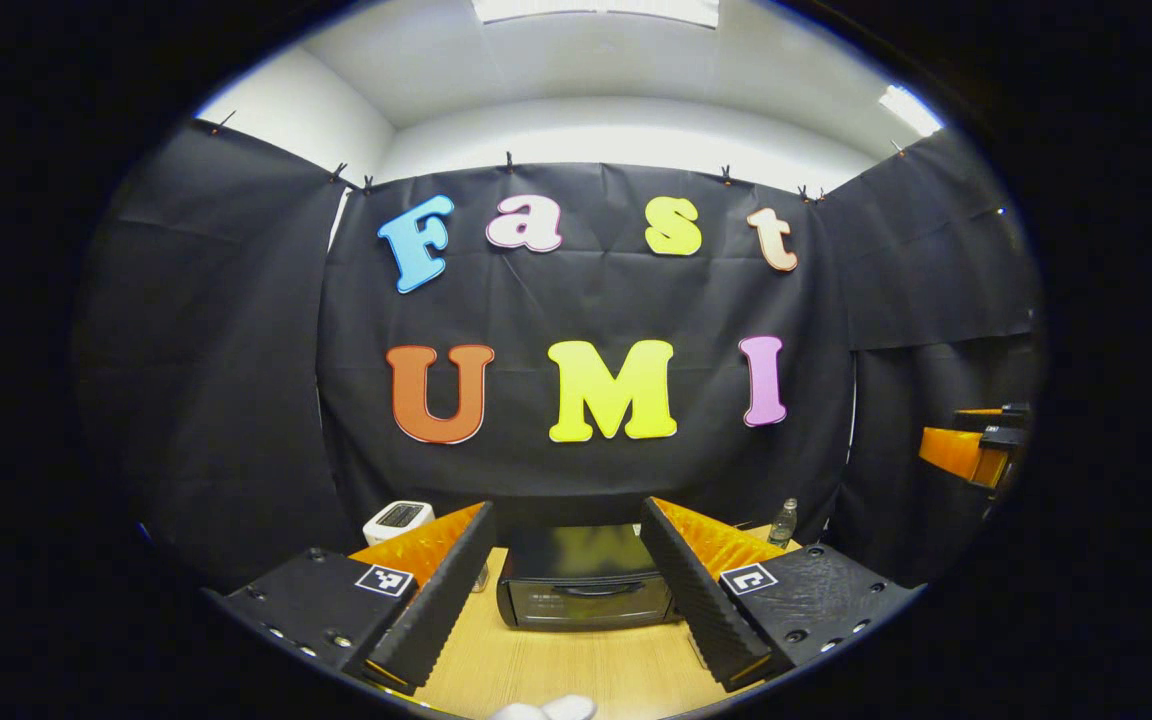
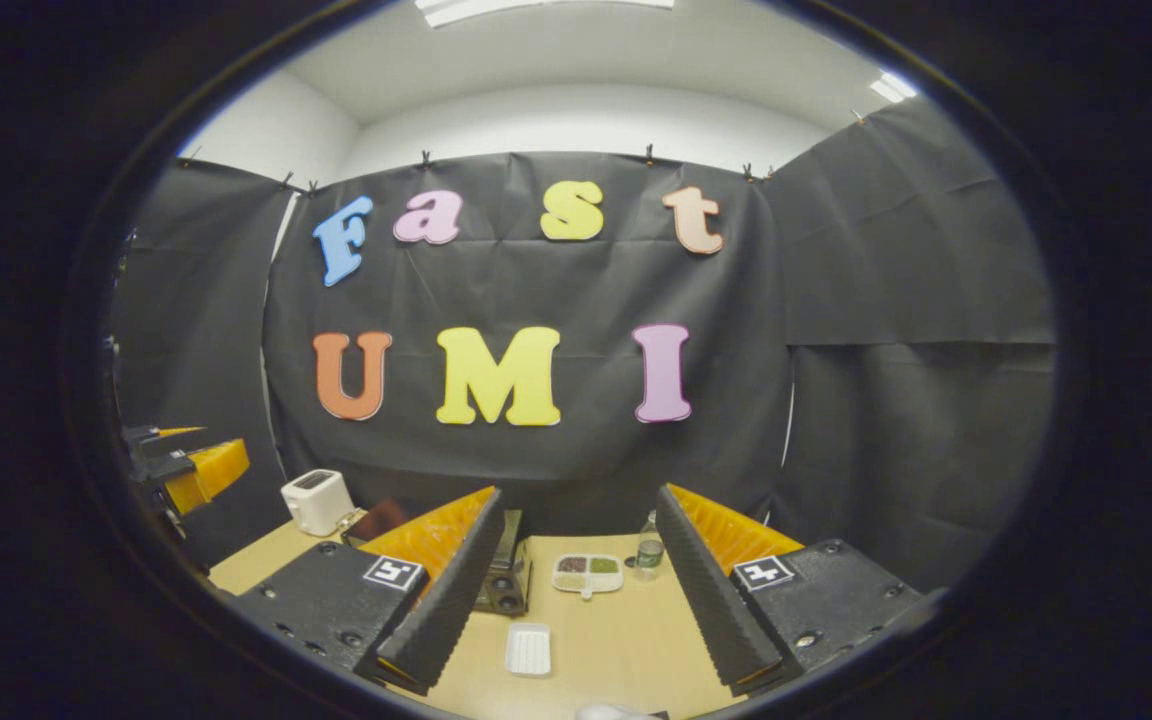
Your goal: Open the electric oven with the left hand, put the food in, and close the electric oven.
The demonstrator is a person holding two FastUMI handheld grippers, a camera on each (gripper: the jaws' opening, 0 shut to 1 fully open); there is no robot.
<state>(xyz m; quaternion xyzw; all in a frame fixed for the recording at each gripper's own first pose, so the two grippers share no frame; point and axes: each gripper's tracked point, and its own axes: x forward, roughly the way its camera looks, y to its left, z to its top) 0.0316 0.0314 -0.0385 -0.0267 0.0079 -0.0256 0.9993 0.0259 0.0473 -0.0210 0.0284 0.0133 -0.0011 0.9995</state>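
While oven [image 1: 584,588] sits shut, grippers gape.

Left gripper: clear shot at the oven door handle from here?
Probably yes. In the left gripper view the left gripper is open and lined up on the oven; its door handle faces it across bare table, with nothing between. Door is shut.

On the table [image 2: 626,640], the oven [image 1: 586,590] stands between toaster [image 1: 398,519] and bottle [image 1: 783,522].
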